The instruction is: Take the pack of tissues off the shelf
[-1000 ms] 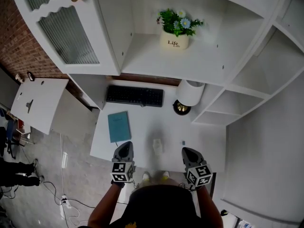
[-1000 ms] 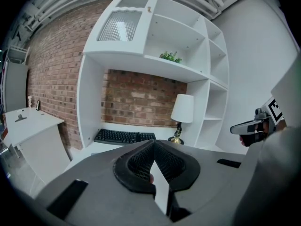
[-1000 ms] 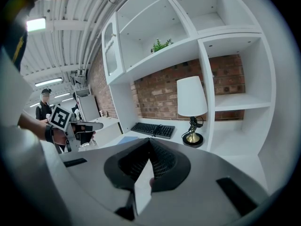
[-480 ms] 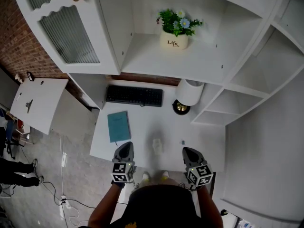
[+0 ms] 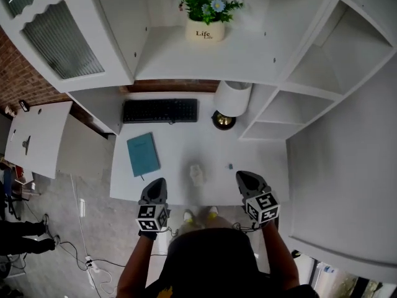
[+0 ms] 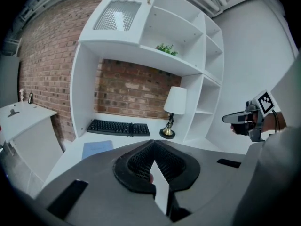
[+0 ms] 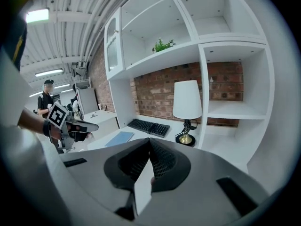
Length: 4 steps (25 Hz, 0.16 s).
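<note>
A small white pack (image 5: 196, 174), which looks like the tissues, lies on the white desk (image 5: 260, 160) a little in from its near edge. My two grippers flank it. My left gripper (image 5: 156, 185) hovers at the desk's near edge, left of the pack, with its jaws shut and nothing in them. My right gripper (image 5: 245, 179) is level with it to the pack's right, also shut and empty. In the left gripper view the closed jaws (image 6: 151, 147) hide the pack. The shelf (image 5: 248, 61) above the desk bears only a potted plant (image 5: 205, 30).
On the desk are a black keyboard (image 5: 160, 110), a blue notebook (image 5: 142, 154) and a white-shaded lamp (image 5: 232, 98). Open cubbies (image 5: 279, 113) stand at the right and a glazed cabinet door (image 5: 56, 36) at upper left. A low white side table (image 5: 31, 138) stands left.
The head view has swung, so the shelf and desk sit higher and further left in the picture. Both grippers stay shut by the desk's near edge, either side of the pack.
</note>
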Tool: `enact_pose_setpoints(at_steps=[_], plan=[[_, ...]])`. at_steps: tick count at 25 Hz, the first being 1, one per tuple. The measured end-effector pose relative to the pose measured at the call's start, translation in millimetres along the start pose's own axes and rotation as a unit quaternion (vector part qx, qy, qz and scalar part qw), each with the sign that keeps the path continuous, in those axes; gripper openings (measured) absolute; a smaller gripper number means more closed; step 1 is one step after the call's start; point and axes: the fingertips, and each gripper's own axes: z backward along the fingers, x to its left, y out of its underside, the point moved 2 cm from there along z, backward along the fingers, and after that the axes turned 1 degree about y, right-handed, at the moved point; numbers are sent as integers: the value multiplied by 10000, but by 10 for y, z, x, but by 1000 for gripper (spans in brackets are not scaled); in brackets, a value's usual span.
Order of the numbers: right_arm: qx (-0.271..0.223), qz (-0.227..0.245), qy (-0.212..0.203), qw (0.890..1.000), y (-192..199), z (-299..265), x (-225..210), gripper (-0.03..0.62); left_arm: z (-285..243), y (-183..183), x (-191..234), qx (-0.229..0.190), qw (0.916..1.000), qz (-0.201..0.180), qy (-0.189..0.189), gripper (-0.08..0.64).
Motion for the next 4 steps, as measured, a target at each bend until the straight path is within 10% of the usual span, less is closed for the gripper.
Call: enact_pose_setpoints(at_steps=[4], plan=[[8,514,-486,9975,-272,-245,-90,2,-46,-31,62,-45,9999,-106,73,17]])
